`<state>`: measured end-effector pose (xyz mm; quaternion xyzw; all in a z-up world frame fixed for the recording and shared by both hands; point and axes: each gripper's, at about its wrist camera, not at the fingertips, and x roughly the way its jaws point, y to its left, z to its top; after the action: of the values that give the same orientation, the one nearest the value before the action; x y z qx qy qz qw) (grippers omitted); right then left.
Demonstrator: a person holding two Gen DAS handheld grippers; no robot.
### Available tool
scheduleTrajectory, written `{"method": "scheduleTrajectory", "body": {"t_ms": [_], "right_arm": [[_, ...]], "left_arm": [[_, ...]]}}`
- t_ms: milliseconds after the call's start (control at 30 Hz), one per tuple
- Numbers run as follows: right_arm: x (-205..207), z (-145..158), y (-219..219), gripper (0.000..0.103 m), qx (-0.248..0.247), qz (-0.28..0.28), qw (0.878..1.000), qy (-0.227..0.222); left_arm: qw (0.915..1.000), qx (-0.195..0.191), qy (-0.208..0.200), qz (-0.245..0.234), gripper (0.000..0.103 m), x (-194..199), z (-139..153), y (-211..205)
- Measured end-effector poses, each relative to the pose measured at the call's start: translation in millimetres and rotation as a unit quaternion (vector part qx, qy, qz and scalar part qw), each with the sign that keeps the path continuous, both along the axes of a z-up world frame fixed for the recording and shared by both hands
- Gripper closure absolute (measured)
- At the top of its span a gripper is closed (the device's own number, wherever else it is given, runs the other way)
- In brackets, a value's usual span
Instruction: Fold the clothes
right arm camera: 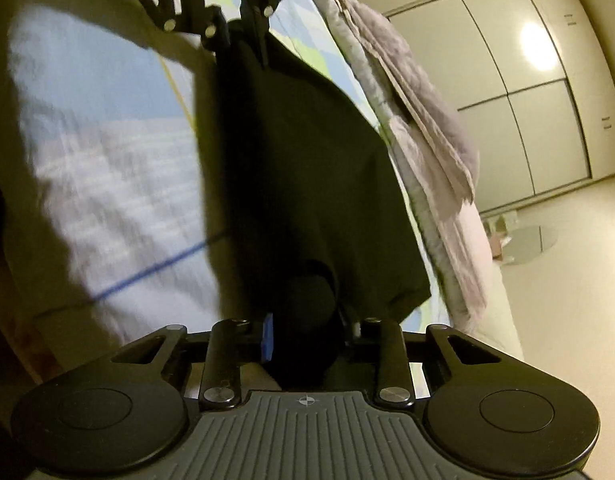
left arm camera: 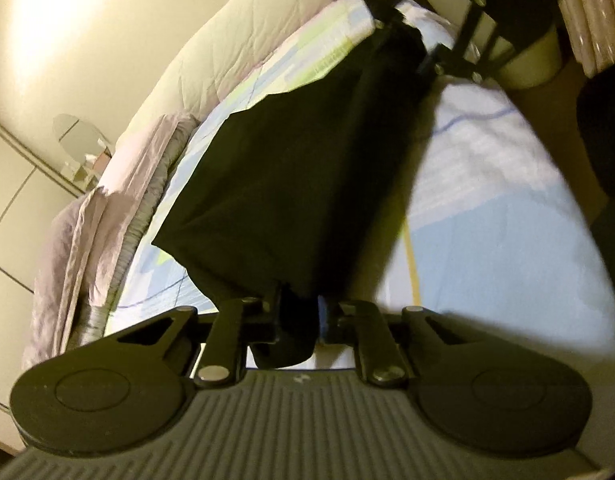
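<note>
In the left wrist view, the left gripper (left arm camera: 297, 320) was clamped on one end of a black garment (left arm camera: 307, 168), which stretched taut above the bed (left arm camera: 487, 240) to the right gripper (left arm camera: 399, 28), seen far off pinching the other end. This view alone showed a white bin (left arm camera: 533, 60) beyond the bed, a cream quilt (left arm camera: 235, 48) along the wall and an oval mirror (left arm camera: 81, 138).

In the right wrist view, the right gripper (right arm camera: 307, 328) was closed on bunched black cloth, the garment (right arm camera: 307, 160) running up to the left gripper (right arm camera: 243, 24), also clamped on it. Only here appeared the wardrobe doors (right arm camera: 507, 92) and a lilac blanket (right arm camera: 427, 120) draped at the bed's edge.
</note>
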<state>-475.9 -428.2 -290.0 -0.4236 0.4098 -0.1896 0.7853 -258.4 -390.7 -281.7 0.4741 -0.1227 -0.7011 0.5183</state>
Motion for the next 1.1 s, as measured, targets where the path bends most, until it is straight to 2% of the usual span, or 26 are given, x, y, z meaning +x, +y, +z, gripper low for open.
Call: {"method": "scheduleTrajectory", "body": {"t_ms": [167, 333, 600, 633, 667, 733, 767, 967, 1000, 1033, 1100], "right_arm": [[-13.0, 8.8, -16.7, 0.079, 0.016, -0.02, 1.0, 0.0], [-35.6, 9.2, -32.2, 0.079, 0.025, -0.061, 0.998, 0.006], [-50.1, 24.7, 0.0, 0.076, 0.024, -0.077, 0.996, -0.037], [-50.7, 23.8, 6.9, 0.069, 0.02, -0.07, 0.997, -0.039], [-48.9, 21.4, 13.7, 0.056, 0.015, -0.059, 0.997, -0.039], [-45.4, 16.6, 27.3, 0.047, 0.004, -0.036, 0.999, -0.04], [-42.5, 14.2, 33.3, 0.047, 0.0, -0.025, 0.999, -0.04], [0.8, -3.3, 27.0, 0.048, -0.005, 0.007, 1.0, -0.015], [6.5, -5.9, 22.9, 0.055, -0.008, 0.009, 1.0, -0.008], [5.0, -7.9, 15.8, 0.075, -0.011, 0.009, 1.0, 0.0], [-7.4, -6.4, 3.2, 0.075, -0.003, 0.019, 1.0, -0.001]], "left_arm": [[0.9998, 0.001, -0.002, -0.021, 0.091, -13.7, 6.1, 10.9], [0.9998, 0.007, 0.012, -0.011, 0.091, -2.9, -1.9, 8.7], [0.9998, -0.001, 0.017, 0.006, 0.087, -4.8, 5.8, 29.4], [0.9999, -0.006, 0.013, 0.006, 0.087, -5.2, 7.3, 33.8], [0.9999, -0.014, 0.008, 0.004, 0.087, -6.5, 7.0, 37.7], [0.9995, -0.032, -0.004, 0.0, 0.087, -9.1, 6.2, 45.3], [0.9995, -0.03, -0.009, -0.004, 0.086, -9.7, 4.0, 42.2], [0.9988, -0.019, -0.038, -0.023, 0.083, -13.3, -9.1, 23.5], [0.9986, -0.017, -0.043, -0.026, 0.083, -13.8, -11.2, 20.5], [0.9992, -0.011, -0.031, -0.022, 0.084, -11.8, -8.7, 20.2], [0.9997, -0.005, -0.018, -0.017, 0.085, -10.2, -5.5, 21.7]]}}
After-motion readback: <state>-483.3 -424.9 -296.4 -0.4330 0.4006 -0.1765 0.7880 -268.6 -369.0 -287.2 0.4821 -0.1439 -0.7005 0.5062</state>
